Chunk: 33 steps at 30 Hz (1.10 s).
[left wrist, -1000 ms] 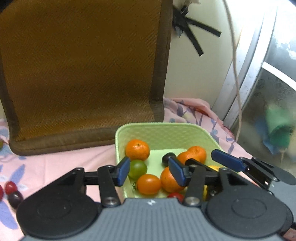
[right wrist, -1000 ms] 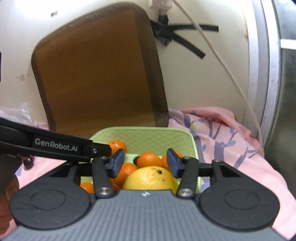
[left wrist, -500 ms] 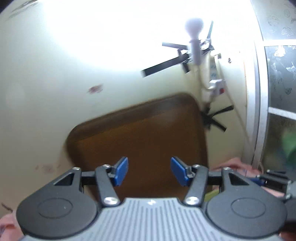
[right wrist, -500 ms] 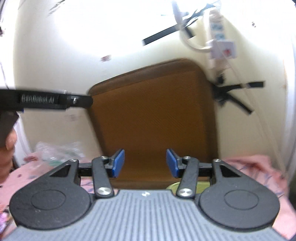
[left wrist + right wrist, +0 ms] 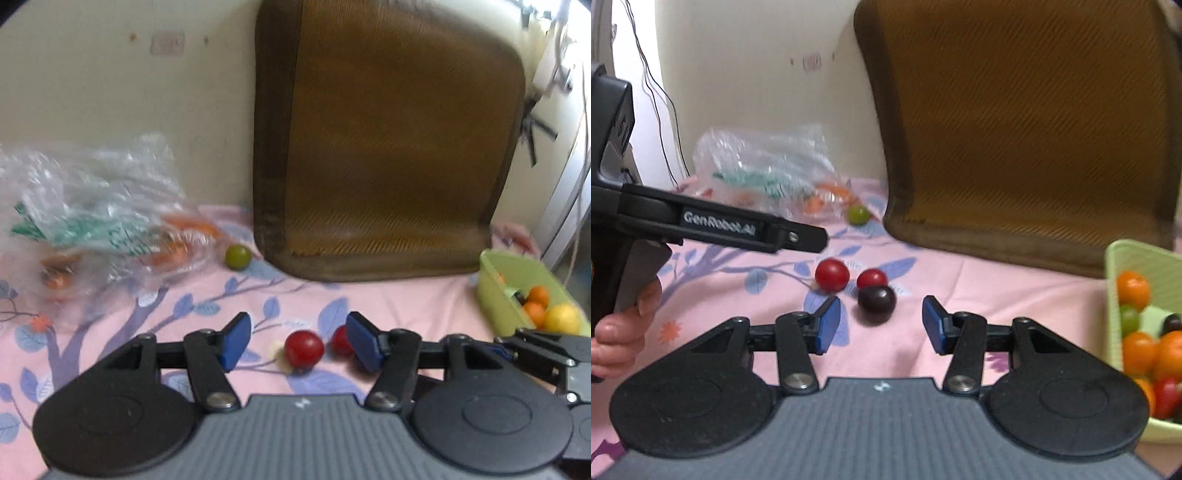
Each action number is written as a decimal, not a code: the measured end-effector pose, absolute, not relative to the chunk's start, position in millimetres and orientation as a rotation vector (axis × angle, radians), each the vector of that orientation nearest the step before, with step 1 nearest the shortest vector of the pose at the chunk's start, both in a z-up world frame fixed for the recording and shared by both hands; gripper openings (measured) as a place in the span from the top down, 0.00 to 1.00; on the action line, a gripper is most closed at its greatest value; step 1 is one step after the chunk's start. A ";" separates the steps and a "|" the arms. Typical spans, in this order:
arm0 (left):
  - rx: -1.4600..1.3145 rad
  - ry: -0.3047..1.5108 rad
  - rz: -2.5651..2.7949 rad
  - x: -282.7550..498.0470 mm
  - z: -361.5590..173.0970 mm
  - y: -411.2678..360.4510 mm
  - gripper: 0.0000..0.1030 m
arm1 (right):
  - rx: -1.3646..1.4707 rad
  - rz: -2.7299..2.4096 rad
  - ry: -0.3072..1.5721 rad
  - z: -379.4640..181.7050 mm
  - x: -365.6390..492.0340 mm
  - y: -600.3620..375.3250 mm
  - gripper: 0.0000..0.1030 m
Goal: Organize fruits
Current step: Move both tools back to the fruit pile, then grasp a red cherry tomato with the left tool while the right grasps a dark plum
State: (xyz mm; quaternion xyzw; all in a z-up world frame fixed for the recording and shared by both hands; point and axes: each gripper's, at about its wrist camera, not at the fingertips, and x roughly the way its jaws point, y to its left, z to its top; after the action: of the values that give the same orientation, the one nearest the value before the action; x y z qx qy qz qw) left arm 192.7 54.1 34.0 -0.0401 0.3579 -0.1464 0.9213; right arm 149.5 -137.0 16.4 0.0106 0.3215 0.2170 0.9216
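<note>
Two red tomatoes [image 5: 303,349] [image 5: 341,341] lie on the pink flowered cloth [image 5: 406,306], just ahead of my open left gripper [image 5: 300,341] and between its blue pads. In the right wrist view the same tomatoes [image 5: 832,275] [image 5: 871,277] sit behind a dark plum [image 5: 876,301]. That plum lies just ahead of my open right gripper [image 5: 880,325], which holds nothing. A green fruit [image 5: 238,256] rests further back by the cushion. The green basket [image 5: 495,291] at the right holds oranges, a yellow fruit [image 5: 561,317] and other fruit.
A brown cushion [image 5: 388,147] leans on the wall behind. A crumpled clear plastic bag [image 5: 92,221] with orange items lies at the back left. In the right wrist view a person's hand [image 5: 617,332] grips the left tool, whose finger [image 5: 798,236] reaches over the cloth.
Both grippers left the basket, swung up past the wall and came down to the left over the loose fruit. The yellow fruit seen at the right gripper now lies in the basket.
</note>
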 end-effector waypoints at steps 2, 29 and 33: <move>-0.082 0.757 -0.303 198.3 21.6 53.9 0.43 | 0.015 0.442 0.675 10.5 159.1 -130.6 0.50; 0.167 0.669 -0.645 13.1 18.0 -121.8 0.71 | 0.076 0.105 0.603 8.5 -49.8 -264.0 0.70; 0.180 0.695 -0.636 1.2 6.4 -147.5 0.70 | 0.073 0.059 0.608 1.7 -69.2 -276.1 0.70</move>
State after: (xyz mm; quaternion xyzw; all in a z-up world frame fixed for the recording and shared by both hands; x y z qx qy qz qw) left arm 1.2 -147.5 6.4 0.0868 0.3344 -0.3058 0.8872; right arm -69.2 -276.1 1.7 0.0358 0.2992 0.0289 0.9531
